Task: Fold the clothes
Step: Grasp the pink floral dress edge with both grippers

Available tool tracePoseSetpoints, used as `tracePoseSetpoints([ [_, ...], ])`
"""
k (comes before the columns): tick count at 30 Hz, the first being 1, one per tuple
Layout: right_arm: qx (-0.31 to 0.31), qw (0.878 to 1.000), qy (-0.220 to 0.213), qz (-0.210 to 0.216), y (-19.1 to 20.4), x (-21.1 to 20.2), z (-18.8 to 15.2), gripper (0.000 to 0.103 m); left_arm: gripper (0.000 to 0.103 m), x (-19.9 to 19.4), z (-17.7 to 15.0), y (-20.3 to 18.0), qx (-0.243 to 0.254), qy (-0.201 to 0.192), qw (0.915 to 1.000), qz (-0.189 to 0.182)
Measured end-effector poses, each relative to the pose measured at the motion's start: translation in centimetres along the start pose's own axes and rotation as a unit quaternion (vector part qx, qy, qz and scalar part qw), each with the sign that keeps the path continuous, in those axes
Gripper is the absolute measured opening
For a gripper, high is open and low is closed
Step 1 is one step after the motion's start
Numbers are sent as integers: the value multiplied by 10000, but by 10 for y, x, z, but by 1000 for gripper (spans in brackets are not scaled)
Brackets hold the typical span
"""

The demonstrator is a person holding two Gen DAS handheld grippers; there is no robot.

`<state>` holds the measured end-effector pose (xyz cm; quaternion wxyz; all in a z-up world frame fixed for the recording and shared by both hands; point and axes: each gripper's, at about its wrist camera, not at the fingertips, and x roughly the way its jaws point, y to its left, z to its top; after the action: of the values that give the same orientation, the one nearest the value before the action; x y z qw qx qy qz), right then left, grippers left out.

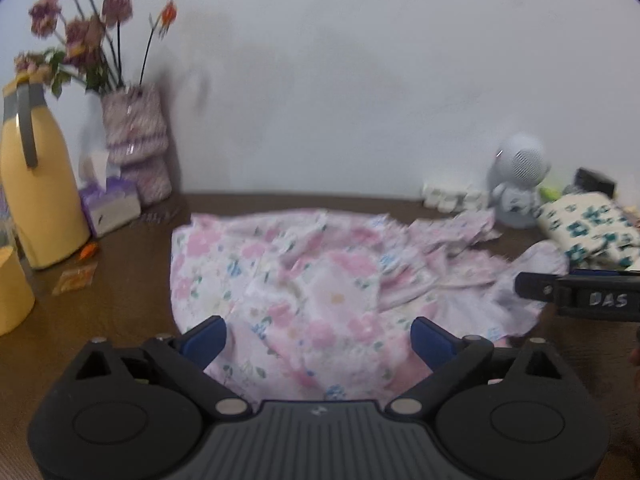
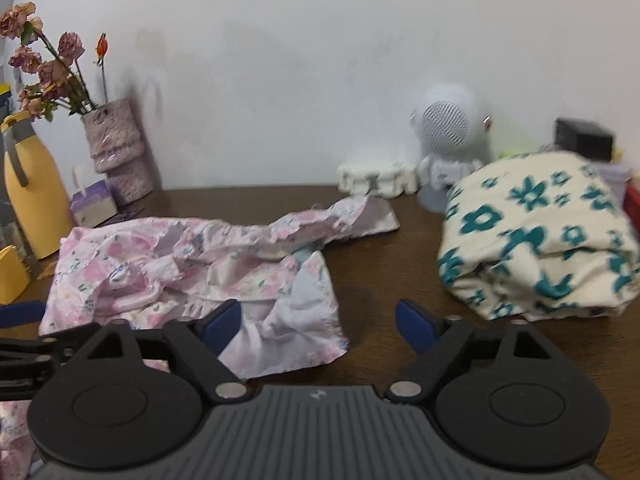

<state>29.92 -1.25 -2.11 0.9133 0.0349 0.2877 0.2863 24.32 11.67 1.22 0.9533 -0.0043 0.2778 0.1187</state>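
A crumpled pink floral garment (image 1: pixel 304 280) lies spread on the brown table (image 1: pixel 132 272). My left gripper (image 1: pixel 318 336) hovers over its near edge, jaws wide apart, with cloth below them and nothing pinched. In the right wrist view the same garment (image 2: pixel 180 264) stretches left to centre. My right gripper (image 2: pixel 318 322) is open at its lower right corner; the left finger is over the cloth, the right finger over bare table (image 2: pixel 380 264). The right gripper (image 1: pixel 576 296) enters the left wrist view from the right. A blue tip of the left gripper (image 2: pixel 20 316) shows at the far left.
A folded cream cloth with teal flowers (image 2: pixel 536 240) sits at the right. Along the wall stand a yellow bottle (image 1: pixel 40 196), a vase of dried flowers (image 1: pixel 136 140), a tissue box (image 1: pixel 110 204), a white robot figure (image 2: pixel 448 148) and a white toothed block (image 2: pixel 376 178).
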Motion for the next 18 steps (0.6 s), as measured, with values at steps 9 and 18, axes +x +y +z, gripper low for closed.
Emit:
tracePoseSetpoints([
  [9, 122, 9987, 255, 414, 9, 7, 4, 3, 29, 2, 6, 14, -303, -11, 9994, 156],
  [18, 328, 9937, -969, 454, -9, -131, 23, 1, 2, -94, 21, 64, -718, -678, 9949, -228],
])
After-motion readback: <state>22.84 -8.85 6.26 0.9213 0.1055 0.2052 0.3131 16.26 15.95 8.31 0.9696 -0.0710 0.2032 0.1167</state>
